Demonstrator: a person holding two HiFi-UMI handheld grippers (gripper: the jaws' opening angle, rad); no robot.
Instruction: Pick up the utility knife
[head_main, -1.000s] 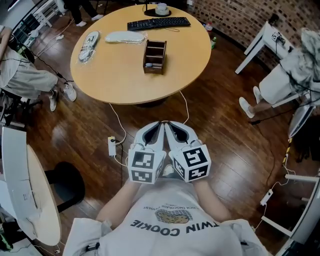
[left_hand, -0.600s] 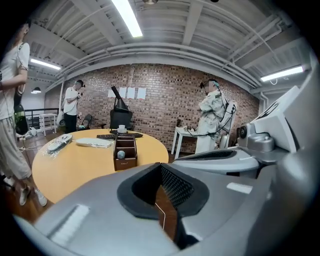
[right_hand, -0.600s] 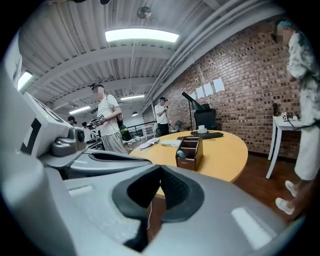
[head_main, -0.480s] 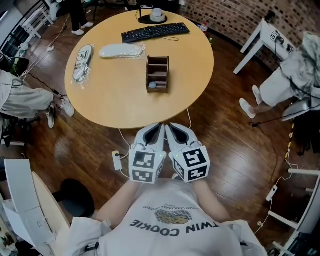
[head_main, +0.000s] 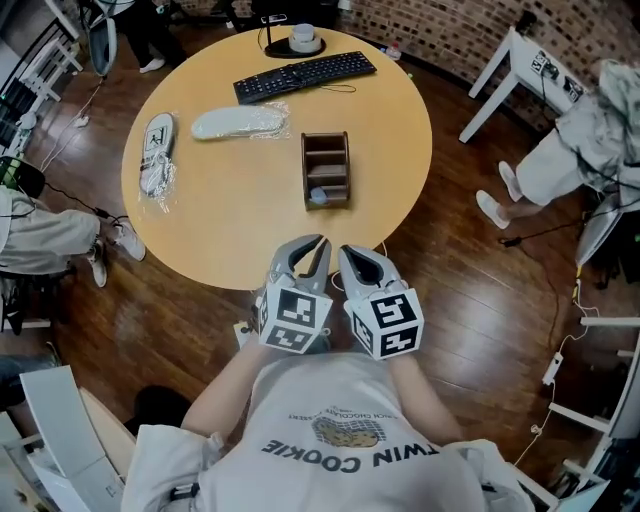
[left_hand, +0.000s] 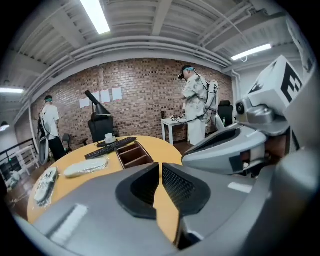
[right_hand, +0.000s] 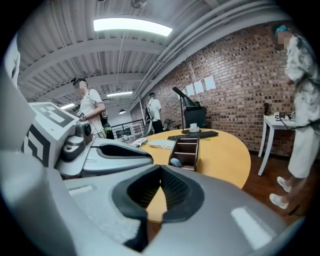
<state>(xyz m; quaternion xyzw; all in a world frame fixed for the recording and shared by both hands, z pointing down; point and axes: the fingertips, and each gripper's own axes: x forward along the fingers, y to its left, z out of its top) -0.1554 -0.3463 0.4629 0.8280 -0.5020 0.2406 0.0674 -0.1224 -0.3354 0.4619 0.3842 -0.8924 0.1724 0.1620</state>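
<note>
Utility knife (head_main: 318, 197) sits in nearest compartment of wooden organizer (head_main: 306, 170).

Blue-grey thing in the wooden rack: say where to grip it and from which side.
Grip the blue-grey thing by its rounded end, the only part showing, in the wooden rack's compartment nearest the person. Probably come from above: the rack is open on top, and its walls box the thing in.
</note>
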